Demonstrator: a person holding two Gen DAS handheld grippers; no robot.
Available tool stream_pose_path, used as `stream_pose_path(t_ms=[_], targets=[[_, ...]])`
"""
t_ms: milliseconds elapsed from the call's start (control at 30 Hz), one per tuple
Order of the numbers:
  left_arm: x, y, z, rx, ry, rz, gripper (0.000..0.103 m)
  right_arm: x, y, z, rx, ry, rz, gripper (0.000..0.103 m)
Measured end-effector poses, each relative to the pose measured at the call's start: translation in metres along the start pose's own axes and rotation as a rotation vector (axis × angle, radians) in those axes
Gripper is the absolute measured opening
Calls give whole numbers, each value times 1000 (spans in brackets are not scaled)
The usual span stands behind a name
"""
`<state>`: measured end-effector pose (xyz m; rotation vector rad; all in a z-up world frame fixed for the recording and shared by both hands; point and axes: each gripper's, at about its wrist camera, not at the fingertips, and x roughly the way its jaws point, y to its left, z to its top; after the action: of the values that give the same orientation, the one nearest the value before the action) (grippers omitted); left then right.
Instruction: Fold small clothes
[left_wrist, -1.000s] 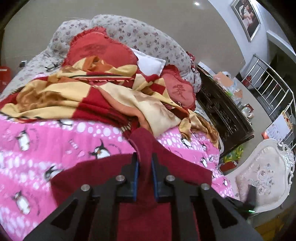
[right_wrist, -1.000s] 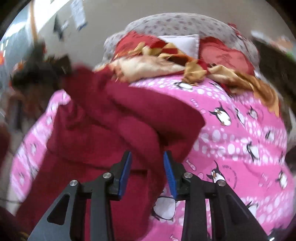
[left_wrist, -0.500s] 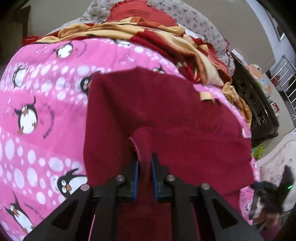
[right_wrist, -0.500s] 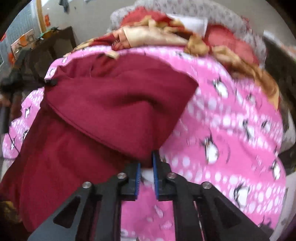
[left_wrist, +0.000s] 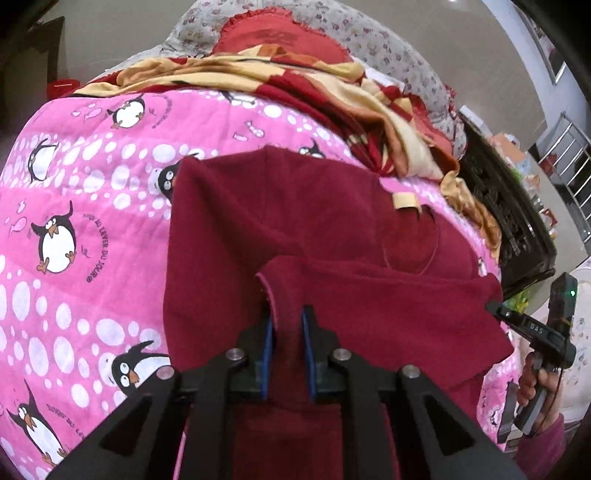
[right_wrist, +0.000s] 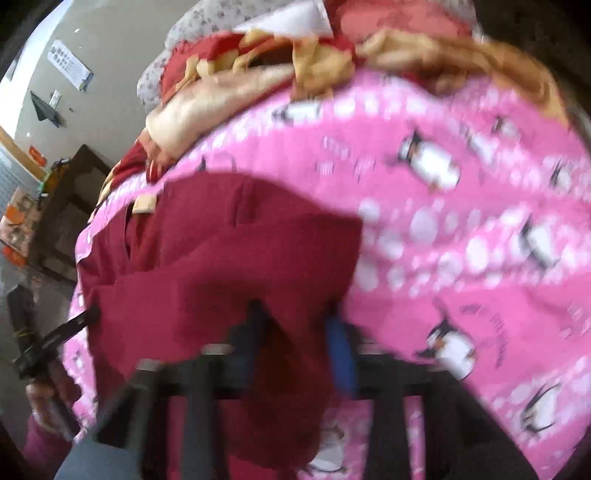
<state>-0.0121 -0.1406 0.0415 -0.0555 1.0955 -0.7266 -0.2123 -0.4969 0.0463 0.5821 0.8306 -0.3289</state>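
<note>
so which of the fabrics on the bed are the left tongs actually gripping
The plain dark red garment: the left tongs pinch a raised fold of it. The pink penguin quilt lies underneath; the red-and-yellow blanket is heaped behind.

The garment (left_wrist: 280, 229) lies spread on the penguin quilt (left_wrist: 92, 206) that covers the bed, and its near edge is doubled back over the rest of it. My left claw (left_wrist: 286, 334) sits at that near edge with a fold of the cloth between its fingers; my right claw (left_wrist: 496, 308) sits at the garment's right corner (in its own view it is too blurred to say how it stands). Behind the garment a rumpled blanket (left_wrist: 332, 92) is heaped across the quilt, and behind the blanket the pillows (left_wrist: 273, 40) lean at the head. A cabinet (left_wrist: 506, 218) stands right of the bed.
</note>
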Motion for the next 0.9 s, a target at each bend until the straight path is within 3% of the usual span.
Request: stream_pose_path(t_ms=[67, 100, 233, 367, 500, 600, 733, 800, 900], targets=[[6, -2, -5, 15, 15, 1, 19, -3, -2, -7, -33, -44, -91, 13], [11, -3, -8, 24, 29, 13, 19, 5, -6, -13, -37, -19, -133, 13], [10, -4, -11, 38, 26, 33, 22, -5, -18, -23, 49, -21, -104, 15], [6, -2, -9, 36, 14, 47, 26, -41, 12, -29, -56, -77, -44, 15], [9, -3, -13, 43, 11, 72, 28, -39, 45, -47, -223, -26, -38, 15], [13, -8, -16, 59, 5, 93, 30, -4, 31, -70, -244, 98, -162, 12], [10, -14, -17, 97, 8, 119, 31, -20, 23, -73, -190, 86, -105, 10], [5, -16, -16, 96, -5, 129, 33, -38, 28, -64, -188, 26, -93, 12], [-1, -19, -13, 90, -43, 147, 46, -48, 39, -46, -197, -65, -87, 16]])
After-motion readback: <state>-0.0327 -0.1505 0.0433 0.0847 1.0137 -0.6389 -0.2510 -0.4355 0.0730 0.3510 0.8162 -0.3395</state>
